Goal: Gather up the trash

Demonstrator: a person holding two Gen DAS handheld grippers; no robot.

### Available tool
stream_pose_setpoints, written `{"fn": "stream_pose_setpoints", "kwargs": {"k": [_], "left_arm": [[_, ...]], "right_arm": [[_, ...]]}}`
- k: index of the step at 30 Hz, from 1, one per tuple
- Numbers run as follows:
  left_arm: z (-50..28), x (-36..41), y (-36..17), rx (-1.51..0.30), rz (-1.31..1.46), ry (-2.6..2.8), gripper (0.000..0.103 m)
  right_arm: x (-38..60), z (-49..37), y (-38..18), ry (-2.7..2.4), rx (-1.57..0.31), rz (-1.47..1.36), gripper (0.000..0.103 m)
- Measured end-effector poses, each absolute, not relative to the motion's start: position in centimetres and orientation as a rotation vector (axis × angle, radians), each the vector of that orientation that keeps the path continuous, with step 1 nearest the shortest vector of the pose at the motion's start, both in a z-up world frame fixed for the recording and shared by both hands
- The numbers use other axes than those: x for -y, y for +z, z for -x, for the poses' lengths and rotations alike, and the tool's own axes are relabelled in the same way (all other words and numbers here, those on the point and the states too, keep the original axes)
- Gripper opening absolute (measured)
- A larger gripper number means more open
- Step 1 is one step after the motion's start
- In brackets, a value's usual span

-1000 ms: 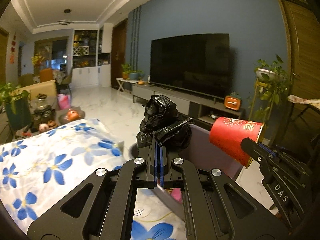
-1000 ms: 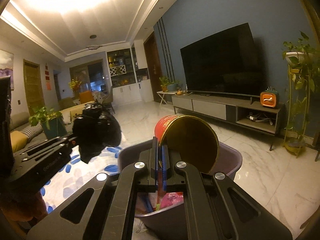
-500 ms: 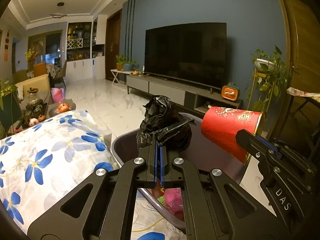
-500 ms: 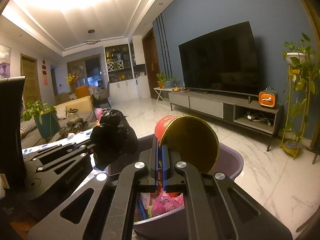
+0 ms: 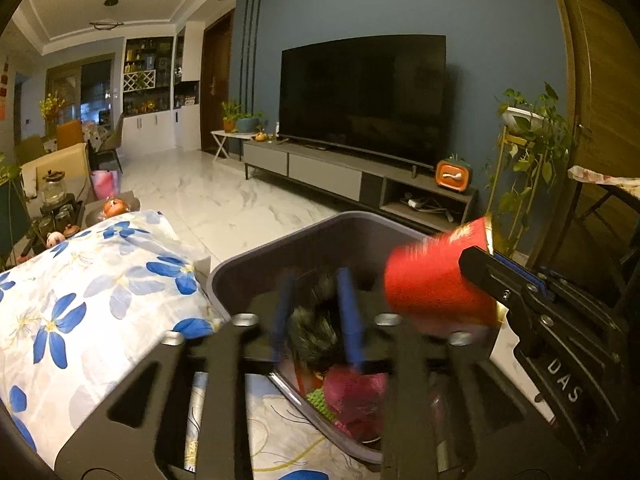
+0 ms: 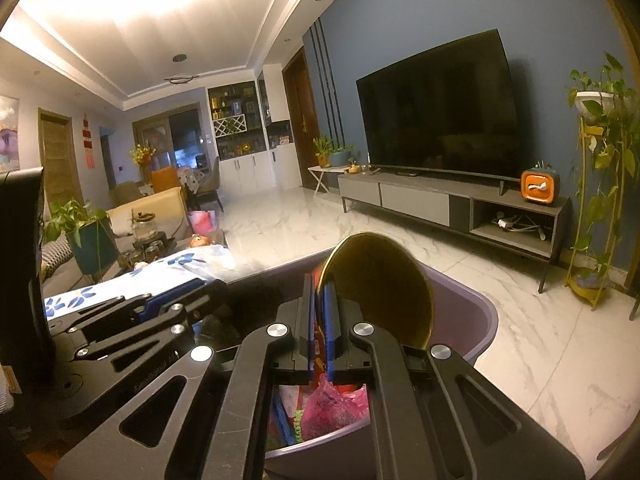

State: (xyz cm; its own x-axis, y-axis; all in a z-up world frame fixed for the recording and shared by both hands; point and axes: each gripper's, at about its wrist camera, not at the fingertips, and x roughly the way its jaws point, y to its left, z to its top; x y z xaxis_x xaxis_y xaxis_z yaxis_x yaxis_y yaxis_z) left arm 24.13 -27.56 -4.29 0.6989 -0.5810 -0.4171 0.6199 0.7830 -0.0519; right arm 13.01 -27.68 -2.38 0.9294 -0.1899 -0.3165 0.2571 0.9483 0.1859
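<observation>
A purple trash bin (image 5: pixel 256 254) stands by the flowered table; it also shows in the right wrist view (image 6: pixel 480 312). My left gripper (image 5: pixel 314 316) is open over the bin, blurred by motion. The black plastic bag (image 5: pixel 316 332) is between its fingers, loose and dropping into the bin. My right gripper (image 6: pixel 318 320) is shut on the rim of a red paper cup with a gold inside (image 6: pixel 384 288), held over the bin; the cup also shows in the left wrist view (image 5: pixel 436 280). Pink and green trash (image 6: pixel 332 404) lies in the bin.
A table with a white cloth with blue flowers (image 5: pixel 80 300) is left of the bin. A TV (image 5: pixel 364 92) on a low grey cabinet (image 5: pixel 360 180) stands across the marble floor. A plant stand (image 6: pixel 596 200) is at the right.
My left gripper has opened and let go of the black bag, which drops into the bin. Both grippers have come lower over the bin. The right gripper still holds the cup.
</observation>
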Motion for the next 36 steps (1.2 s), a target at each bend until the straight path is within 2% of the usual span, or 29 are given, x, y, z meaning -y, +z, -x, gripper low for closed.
{"fn": "stream_pose_setpoints", "kwargs": {"k": [2,5,6,7,8,9,10,11,13,16,18,19,26,36], "left_arm": [[-24.1,27.1,-4.3,-0.423,-0.075,-0.658,0.056],[-24.3,26.4,-4.3,-0.425,-0.055,-0.644,0.067],[-24.3,26.1,-4.3,-0.424,-0.047,-0.637,0.069],[-24.3,25.9,-4.3,-0.426,-0.041,-0.63,0.07],[-24.4,25.4,-4.3,-0.431,-0.03,-0.617,0.073],[-24.4,25.0,-4.3,-0.432,-0.023,-0.61,0.076],[-24.3,24.7,-4.2,-0.433,-0.015,-0.598,0.077],[-24.1,24.0,-4.2,-0.43,-0.006,-0.575,0.08],[-23.6,23.1,-4.1,-0.421,-0.014,-0.532,0.083],[-22.5,21.7,-3.9,-0.403,-0.038,-0.451,0.088],[-21.8,20.5,-3.9,-0.398,-0.041,-0.417,0.091],[-21.5,20.1,-3.8,-0.4,-0.046,-0.402,0.092],[-18.4,16.0,-3.5,-0.411,-0.064,-0.3,0.096],[-12.8,10.2,-1.8,-0.401,-0.039,-0.207,0.097]], "right_arm": [[27.9,-13.1,-2.5,-0.235,-0.305,-0.233,0.006],[27.8,-12.9,-2.6,-0.239,-0.305,-0.235,0.009],[27.8,-12.8,-2.6,-0.241,-0.304,-0.235,0.015],[27.8,-12.7,-2.6,-0.243,-0.302,-0.235,0.027],[27.8,-12.5,-2.6,-0.25,-0.298,-0.238,0.035],[27.8,-12.4,-2.6,-0.253,-0.294,-0.241,0.048],[27.7,-12.1,-2.6,-0.258,-0.289,-0.243,0.055],[27.6,-11.9,-2.7,-0.261,-0.289,-0.242,0.058],[27.2,-11.6,-2.7,-0.27,-0.293,-0.234,0.073],[26.4,-11.1,-2.7,-0.279,-0.304,-0.219,0.089],[25.6,-10.9,-2.6,-0.279,-0.322,-0.208,0.091],[25.3,-10.8,-2.6,-0.279,-0.331,-0.205,0.096],[22.5,-9.8,-2.2,-0.279,-0.371,-0.164,0.097],[17.3,-6.3,-1.0,-0.262,-0.367,-0.089,0.097]]}}
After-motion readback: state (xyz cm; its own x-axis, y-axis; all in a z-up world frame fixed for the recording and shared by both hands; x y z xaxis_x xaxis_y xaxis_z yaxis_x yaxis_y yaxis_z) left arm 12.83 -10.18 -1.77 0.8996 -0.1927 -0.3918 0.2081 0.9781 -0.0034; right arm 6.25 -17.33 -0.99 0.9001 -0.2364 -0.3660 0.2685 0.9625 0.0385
